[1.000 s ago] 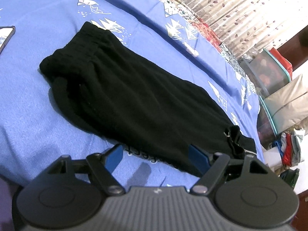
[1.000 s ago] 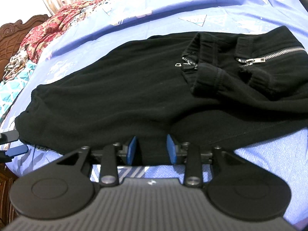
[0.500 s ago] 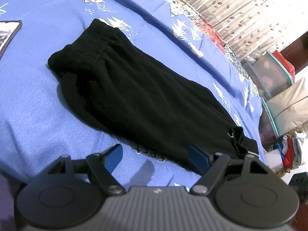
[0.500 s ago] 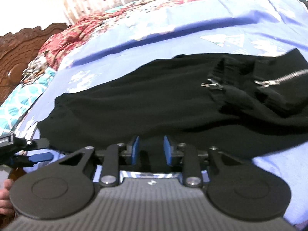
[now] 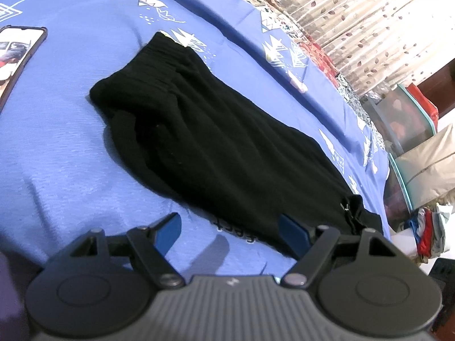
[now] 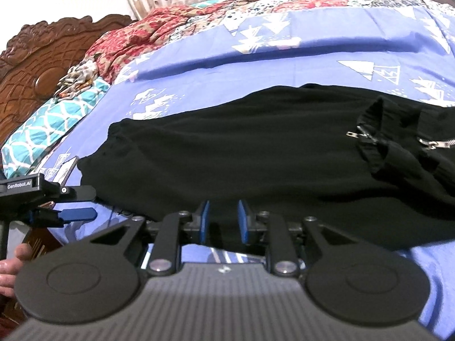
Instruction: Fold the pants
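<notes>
Between the blue pads of the right gripper (image 6: pixel 223 221) sits the near edge of the black pants (image 6: pixel 256 156); the jaws stand narrow, only a slim gap left, and they appear to pinch that hem, though whether the cloth is truly clamped cannot be told for sure. Over the last second this gripper has pulled back and risen a little: more of the blue bedsheet (image 6: pixel 284 65) and the carved headboard (image 6: pixel 42 65) now show beyond the pants, while the jaw gap has barely changed. I judge the grip is set and a lift for the next fold is about to start.

The left gripper (image 5: pixel 231 228) has also drawn away from the garment. Its jaws are spread wide and hold nothing; the left pad hangs over bare sheet, the right pad just over the pants' near edge.

Ahead of both grippers the pants lie flat, already doubled lengthwise, waistband far to the left, zippered cuffs (image 6: pixel 398 142) folded back on the right. A phone (image 5: pixel 17 48) lies well off, far left.
</notes>
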A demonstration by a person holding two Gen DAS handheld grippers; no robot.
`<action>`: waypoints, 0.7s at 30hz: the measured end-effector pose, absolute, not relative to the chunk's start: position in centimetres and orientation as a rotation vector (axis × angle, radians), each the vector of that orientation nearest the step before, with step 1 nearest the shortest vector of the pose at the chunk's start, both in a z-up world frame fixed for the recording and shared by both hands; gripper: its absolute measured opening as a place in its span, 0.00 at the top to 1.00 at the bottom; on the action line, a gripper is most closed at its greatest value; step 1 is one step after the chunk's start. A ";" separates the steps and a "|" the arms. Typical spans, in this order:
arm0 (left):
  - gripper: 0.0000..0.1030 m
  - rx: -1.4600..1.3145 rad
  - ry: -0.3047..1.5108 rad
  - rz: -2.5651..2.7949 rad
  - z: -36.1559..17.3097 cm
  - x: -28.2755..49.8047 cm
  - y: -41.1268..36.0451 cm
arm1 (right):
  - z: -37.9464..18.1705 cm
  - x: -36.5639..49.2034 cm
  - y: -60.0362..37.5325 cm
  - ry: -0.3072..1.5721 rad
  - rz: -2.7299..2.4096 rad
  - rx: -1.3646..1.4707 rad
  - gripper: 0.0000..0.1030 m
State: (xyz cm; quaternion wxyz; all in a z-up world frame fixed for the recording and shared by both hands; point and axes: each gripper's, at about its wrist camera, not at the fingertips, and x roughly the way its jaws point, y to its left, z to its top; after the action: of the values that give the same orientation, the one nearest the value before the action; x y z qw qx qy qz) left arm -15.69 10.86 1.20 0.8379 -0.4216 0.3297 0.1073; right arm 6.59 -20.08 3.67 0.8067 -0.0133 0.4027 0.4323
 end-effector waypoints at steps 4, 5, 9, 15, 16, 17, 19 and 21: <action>0.24 -0.901 0.692 0.233 1.2 -15.9 11.0 | 3.7 6.5 -19.0 0.865 0.948 -0.052 0.76; 0.24 -0.903 0.690 0.234 1.2 -15.9 11.1 | 3.8 6.5 -18.5 0.865 0.958 -0.060 0.76; 0.24 -0.930 0.669 0.242 1.3 -16.2 11.8 | 4.3 6.6 -16.3 0.856 1.015 -0.076 0.76; 0.20 -0.957 0.635 0.306 1.4 -16.4 13.8 | 3.8 6.5 -13.0 0.901 1.098 -0.070 0.76; 0.19 -0.963 0.629 0.317 1.4 -16.4 14.3 | 3.5 6.5 -12.7 0.916 1.106 -0.073 0.76; 0.17 -0.977 0.622 0.331 1.2 -16.4 14.9 | 3.0 6.5 -12.3 0.939 1.108 -0.080 0.76; 0.14 -1.021 0.608 0.350 0.6 -16.3 16.1 | 1.4 6.9 -11.7 1.015 1.075 -0.106 0.76; 0.13 -1.082 0.596 0.351 -0.2 -16.1 17.0 | 0.1 7.4 -11.9 1.078 1.053 -0.078 0.78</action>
State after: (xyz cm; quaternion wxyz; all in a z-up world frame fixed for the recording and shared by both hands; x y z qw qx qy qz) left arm -16.07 17.03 -0.18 0.8008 -0.5046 0.2779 0.1638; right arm 7.39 -11.87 0.07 0.7288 -0.0352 0.4891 0.4779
